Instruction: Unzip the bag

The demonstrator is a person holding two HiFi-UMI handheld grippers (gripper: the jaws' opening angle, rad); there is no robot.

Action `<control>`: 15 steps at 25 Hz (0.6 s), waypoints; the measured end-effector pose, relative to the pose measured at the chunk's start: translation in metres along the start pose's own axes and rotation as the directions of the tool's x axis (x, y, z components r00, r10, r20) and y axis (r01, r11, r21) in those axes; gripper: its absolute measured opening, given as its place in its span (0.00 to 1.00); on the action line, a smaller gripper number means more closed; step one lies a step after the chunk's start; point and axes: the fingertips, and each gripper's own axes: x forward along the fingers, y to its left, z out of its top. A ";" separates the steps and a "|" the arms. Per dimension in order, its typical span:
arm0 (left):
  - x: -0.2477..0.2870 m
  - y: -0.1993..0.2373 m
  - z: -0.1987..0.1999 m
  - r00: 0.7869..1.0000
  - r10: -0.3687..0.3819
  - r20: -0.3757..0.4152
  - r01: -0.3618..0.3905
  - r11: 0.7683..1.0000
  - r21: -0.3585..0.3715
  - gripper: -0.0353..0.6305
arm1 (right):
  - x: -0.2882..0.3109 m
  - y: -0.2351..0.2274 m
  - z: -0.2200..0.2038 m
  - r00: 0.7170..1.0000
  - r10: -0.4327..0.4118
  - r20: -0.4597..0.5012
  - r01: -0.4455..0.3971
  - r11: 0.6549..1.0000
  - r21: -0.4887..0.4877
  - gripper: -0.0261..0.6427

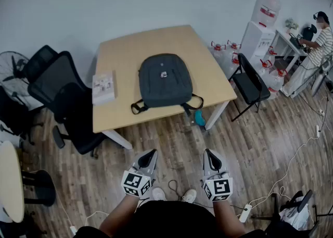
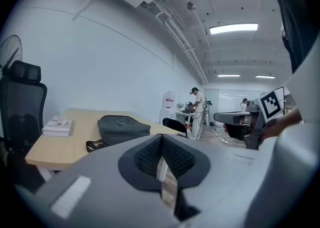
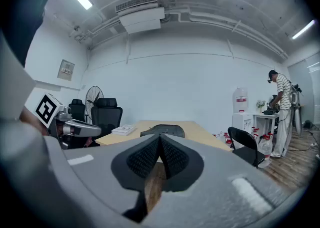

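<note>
A dark grey backpack (image 1: 164,79) lies flat on the light wooden table (image 1: 125,54), its straps hanging over the near edge. The backpack (image 2: 122,126) also shows in the left gripper view, and as a low dark shape (image 3: 163,131) in the right gripper view. Both grippers are held well short of the table, over the floor near the person's body. My left gripper (image 1: 148,155) is shut with nothing in it. My right gripper (image 1: 210,155) is likewise shut and empty. The bag's zipper cannot be made out at this distance.
A stack of books (image 1: 103,87) lies on the table's left side. Black office chairs (image 1: 65,94) stand left of the table, a black folding chair (image 1: 250,83) to its right. A water dispenser (image 1: 263,21) and a person (image 1: 317,44) at a desk are far right. Cables (image 1: 281,177) trail over the wooden floor.
</note>
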 end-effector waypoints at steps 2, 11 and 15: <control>-0.001 0.006 0.000 1.000 0.003 0.004 -0.003 1.000 0.001 0.08 | 0.003 0.005 0.001 1.000 0.010 0.008 -0.010 1.000 -0.001 0.04; -0.014 0.019 -0.003 1.000 0.019 0.014 -0.019 1.000 0.001 0.08 | 0.016 0.026 0.003 0.999 0.048 0.003 -0.048 0.999 -0.013 0.04; -0.026 0.029 -0.010 1.000 0.019 0.003 -0.019 1.000 -0.006 0.08 | 0.026 0.043 -0.002 0.998 0.066 -0.020 -0.066 0.998 -0.021 0.04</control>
